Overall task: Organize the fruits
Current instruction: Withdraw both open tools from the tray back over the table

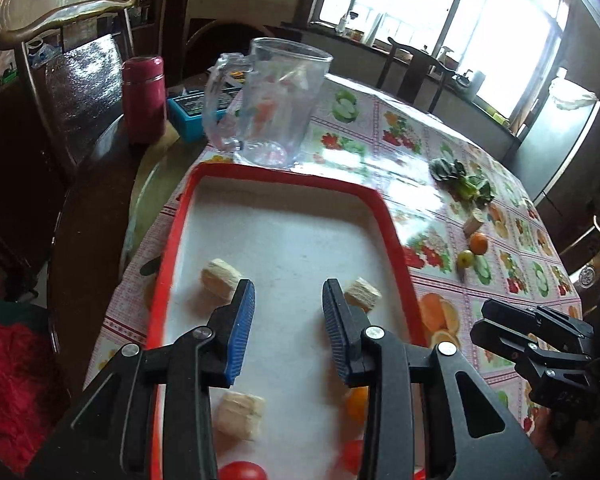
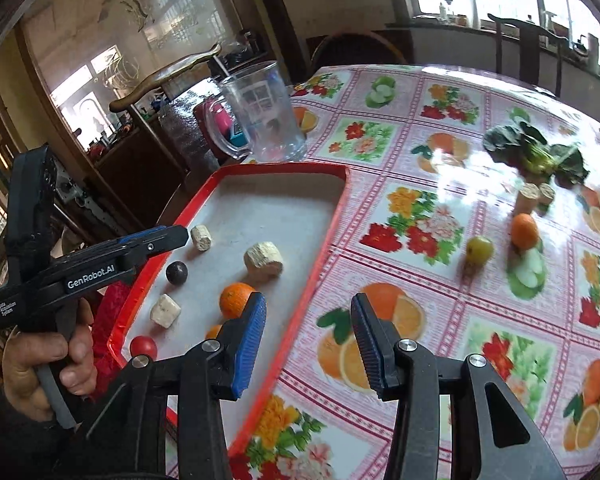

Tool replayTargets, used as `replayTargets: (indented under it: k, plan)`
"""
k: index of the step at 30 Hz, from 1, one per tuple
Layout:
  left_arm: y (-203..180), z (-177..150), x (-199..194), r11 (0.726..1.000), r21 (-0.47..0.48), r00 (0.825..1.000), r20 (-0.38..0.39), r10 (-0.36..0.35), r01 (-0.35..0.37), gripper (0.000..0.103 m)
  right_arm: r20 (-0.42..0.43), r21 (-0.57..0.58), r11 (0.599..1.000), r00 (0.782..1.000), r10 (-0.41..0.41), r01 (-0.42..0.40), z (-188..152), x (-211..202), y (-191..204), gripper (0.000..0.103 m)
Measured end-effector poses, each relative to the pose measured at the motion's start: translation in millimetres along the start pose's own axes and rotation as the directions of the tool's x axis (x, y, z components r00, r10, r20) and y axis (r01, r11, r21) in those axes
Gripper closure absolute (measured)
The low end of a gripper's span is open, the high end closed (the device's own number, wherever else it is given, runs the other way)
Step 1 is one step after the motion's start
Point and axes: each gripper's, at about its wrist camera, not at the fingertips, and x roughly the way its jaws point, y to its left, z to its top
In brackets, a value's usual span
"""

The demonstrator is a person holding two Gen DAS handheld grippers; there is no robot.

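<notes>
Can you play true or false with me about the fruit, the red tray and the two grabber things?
1. The red tray already has an orange lying in it. True.
2. Both grabbers are squeezing fruit. False: the left gripper and the right gripper are both open and hold nothing.
3. A yellow-green fruit sits on the tablecloth, outside the tray. True.
4. The clear jug stands inside the tray. False: it stands on the table past the tray's far edge.
5. The leafy greens are in the tray. False: they lie on the tablecloth, far off to the right.
</notes>
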Motion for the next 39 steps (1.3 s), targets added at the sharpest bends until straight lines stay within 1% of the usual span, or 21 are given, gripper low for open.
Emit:
replayTargets:
  k: [3,5,9,13,16,22,25,31,33,36,39]
  plan:
    - [-29,-8,-5,0.998,0.041,0.999,-0.001,-0.049,0.049,0.064,0.011,0.051,0.998,1.0,-0.021,0.02,-13,-21,-22,0.057]
    - [-50,-12,-3,0.995,0.074,0.997,-0.012,-0.072,0.072,0.063,0.022,0.072,0.996,0.998,-0.051,0.05,-20,-34,-36,0.057]
    - [-89,-17,0,0.985,0.125,0.993,-0.035,-0.112,0.115,0.063,0.043,0.119,0.99,0.995,-0.086,0.08,-31,-55,-65,0.056]
    - [-120,-21,2,0.976,0.172,0.99,-0.057,-0.128,0.136,0.063,0.077,0.152,0.984,0.992,-0.102,0.089,-36,-72,-88,0.056]
    - [-138,-22,6,0.969,0.207,0.99,-0.068,-0.124,0.135,0.063,0.102,0.165,0.981,0.987,-0.124,0.107,-37,-79,-103,0.056]
    - [-162,-26,20,0.959,0.23,0.984,-0.11,-0.143,0.165,0.063,0.105,0.222,0.967,0.982,-0.155,0.129,-42,-85,-130,0.056]
    - [-169,-26,26,0.957,0.232,0.981,-0.124,-0.147,0.173,0.063,0.096,0.234,0.963,0.982,-0.16,0.134,-38,-86,-141,0.056]
    - [-178,-17,45,0.96,0.217,0.98,-0.133,-0.15,0.176,0.063,0.097,0.206,0.967,0.98,-0.175,0.152,-19,-79,-153,0.056]
    - [-182,-15,53,0.962,0.204,0.978,-0.143,-0.153,0.181,0.063,0.089,0.198,0.968,0.98,-0.176,0.156,-8,-71,-156,0.056]
    - [-189,-12,64,0.96,0.214,0.978,-0.146,-0.151,0.18,0.063,0.09,0.182,0.969,0.978,-0.188,0.169,12,-56,-160,0.056]
    - [-194,-6,80,0.961,0.211,0.975,-0.163,-0.148,0.181,0.063,0.08,0.194,0.968,0.981,-0.176,0.158,33,-36,-167,0.057]
